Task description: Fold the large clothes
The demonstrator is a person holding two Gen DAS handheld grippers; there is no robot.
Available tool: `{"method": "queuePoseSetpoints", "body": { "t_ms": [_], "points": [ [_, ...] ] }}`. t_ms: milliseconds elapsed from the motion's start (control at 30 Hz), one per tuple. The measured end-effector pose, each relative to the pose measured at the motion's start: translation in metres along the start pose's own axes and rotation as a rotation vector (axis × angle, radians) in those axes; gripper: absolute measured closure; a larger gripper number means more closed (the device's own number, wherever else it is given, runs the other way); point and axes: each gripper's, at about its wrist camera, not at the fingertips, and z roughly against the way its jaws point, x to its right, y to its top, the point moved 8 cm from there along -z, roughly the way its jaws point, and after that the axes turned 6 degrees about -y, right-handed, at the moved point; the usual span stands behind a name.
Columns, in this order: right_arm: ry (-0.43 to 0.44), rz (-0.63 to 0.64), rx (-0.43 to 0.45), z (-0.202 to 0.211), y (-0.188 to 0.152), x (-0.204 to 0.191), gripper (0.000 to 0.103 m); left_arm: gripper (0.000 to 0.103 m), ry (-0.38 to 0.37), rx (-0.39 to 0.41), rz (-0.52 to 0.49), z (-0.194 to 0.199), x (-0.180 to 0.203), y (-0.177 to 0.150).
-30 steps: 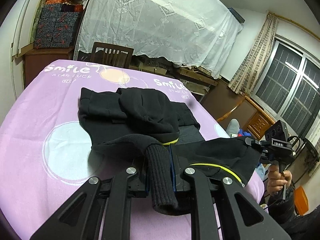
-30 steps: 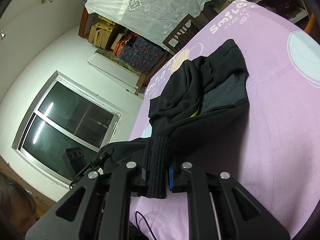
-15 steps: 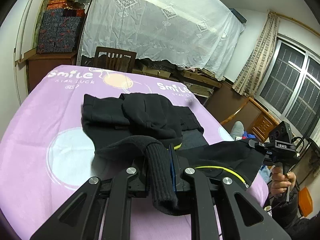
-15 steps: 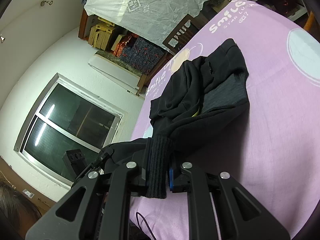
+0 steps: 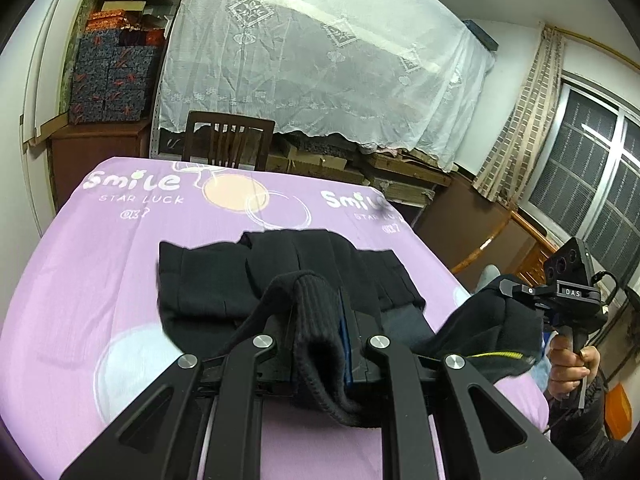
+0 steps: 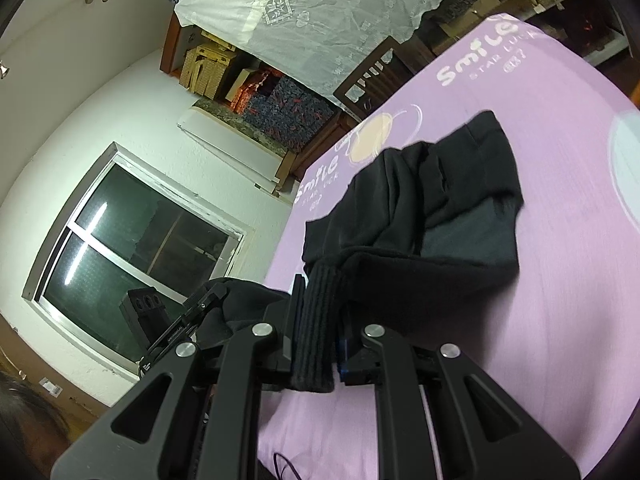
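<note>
From the left wrist view, bare purple sheet (image 5: 80, 264) lies open from nine to eleven o'clock. The black garment (image 5: 288, 280) heaps across twelve. A wooden chair (image 5: 228, 144) stands touching the bed's far edge beyond it. At three, the right gripper (image 5: 508, 292) blocks the bedside.

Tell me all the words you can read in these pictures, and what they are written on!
"Smile": white letters, printed twice on the purple printed bed sheet.
"STAR LUCK": beneath the left "Smile"; the right copy is blurred.
Small marks under "STAR LUCK": too stylised to read.
"DAS": small label on the black right tool.
Pale lettering along the black left tool: too small to read.
</note>
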Motion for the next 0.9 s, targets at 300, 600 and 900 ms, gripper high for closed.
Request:
{"method": "queuePoseSetpoints", "body": {
  "t_ms": [300, 600, 900],
  "points": [
    [-0.038, -0.049, 0.008, -0.067, 0.077, 0.019, 0.091, 0.088, 0.028, -0.021, 0.129, -0.066, -0.066, 0.027],
    [-0.133, -0.173, -0.034, -0.145, 0.091, 0.096, 0.089, 0.087, 0.121, -0.142, 0.188, -0.131, -0.117, -0.015],
    [-0.14, -0.134, -0.032, -0.154, 0.082, 0.112, 0.057, 0.066, 0.346, -0.082, 0.04, -0.116, -0.105, -0.017]
  ]
}}
